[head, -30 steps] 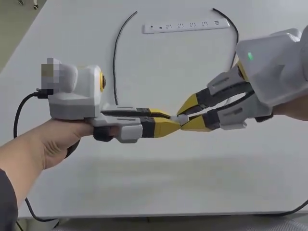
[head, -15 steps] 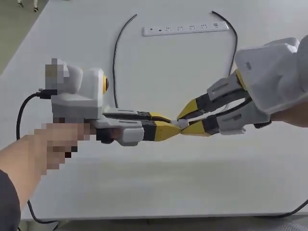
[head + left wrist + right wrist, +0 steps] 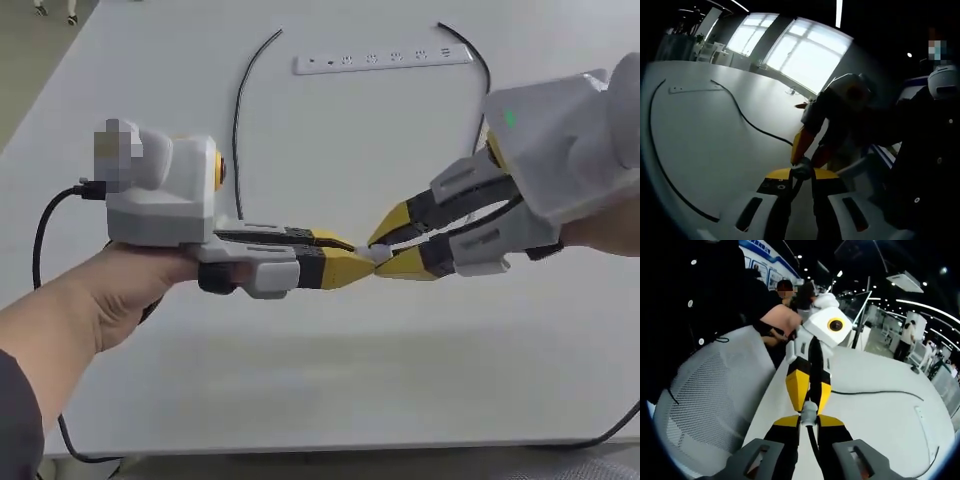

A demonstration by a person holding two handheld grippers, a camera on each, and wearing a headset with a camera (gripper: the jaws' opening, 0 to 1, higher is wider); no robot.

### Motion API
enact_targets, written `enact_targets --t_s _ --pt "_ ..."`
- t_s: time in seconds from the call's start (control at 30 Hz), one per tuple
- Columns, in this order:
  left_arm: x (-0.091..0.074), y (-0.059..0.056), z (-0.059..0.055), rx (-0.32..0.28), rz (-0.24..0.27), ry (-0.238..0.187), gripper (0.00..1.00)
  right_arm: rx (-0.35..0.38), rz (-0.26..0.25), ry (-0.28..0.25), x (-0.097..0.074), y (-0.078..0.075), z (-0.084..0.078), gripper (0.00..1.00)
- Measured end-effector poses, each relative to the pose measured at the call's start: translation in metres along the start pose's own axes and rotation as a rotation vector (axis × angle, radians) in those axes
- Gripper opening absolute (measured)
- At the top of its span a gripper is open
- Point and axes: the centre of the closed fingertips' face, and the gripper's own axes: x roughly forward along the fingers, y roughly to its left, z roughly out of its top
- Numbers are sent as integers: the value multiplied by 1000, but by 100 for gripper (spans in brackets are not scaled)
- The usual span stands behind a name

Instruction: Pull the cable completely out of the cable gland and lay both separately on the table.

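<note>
Holding the two grippers tip to tip above the near half of the desk (image 3: 330, 370), you have the small pale cable gland (image 3: 377, 251) right where they meet. Your right gripper (image 3: 384, 253) comes in from the right with its jaws spread in a narrow V, and their yellow tips pinch the gland from both sides. Your left gripper (image 3: 363, 266), level in your left hand (image 3: 125, 300), has its jaws drawn almost together. In the right gripper view a black line runs down the slim gap between them, so it looks clamped on the cable (image 3: 237, 130) just beside the gland. That cable is not out yet: it enters the gland, and a short black length comes out the other side between your right jaws. Behind the left gripper the cable lies on the desk and curves away to the far side. Farther off sits a white power strip (image 3: 382, 59), with a second black cord (image 3: 487, 75) bending from its right end toward the right gripper.
</note>
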Motion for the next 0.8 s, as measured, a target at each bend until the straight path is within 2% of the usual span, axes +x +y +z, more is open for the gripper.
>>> enact_targets --t_s 0.07,0.13,0.27,0.4,0.47,0.53,0.67,0.7,0.73,0.77,0.8 --pt "0 0 0 6 -1 0 15 3 0 -4 0 0 1 8" --pt "-1 0 0 19 1 6 15 66 15 -33 -2 0 5 9" --pt "-1 1 -2 26 2 14 15 118 34 -50 -6 0 6 9" --pt "0 0 -2 38 -5 17 15 204 74 -64 -7 1 7 8" --pt "0 0 -2 45 -10 17 15 258 110 -71 -7 4 7 11" --pt "0 -2 -1 51 -16 13 15 286 117 -69 -7 2 5 14" --pt "0 -3 2 66 -25 8 15 345 147 -66 -5 3 3 12" --pt "0 -4 5 93 -28 -2 15 386 167 -58 -5 6 1 11" --pt "-1 -4 4 104 -27 3 15 389 168 -78 -5 3 4 12" --pt "-1 -4 4 115 -28 6 15 440 193 -93 -6 5 7 11" --pt "-1 -5 4 110 -31 9 15 460 199 -92 -7 5 6 11"
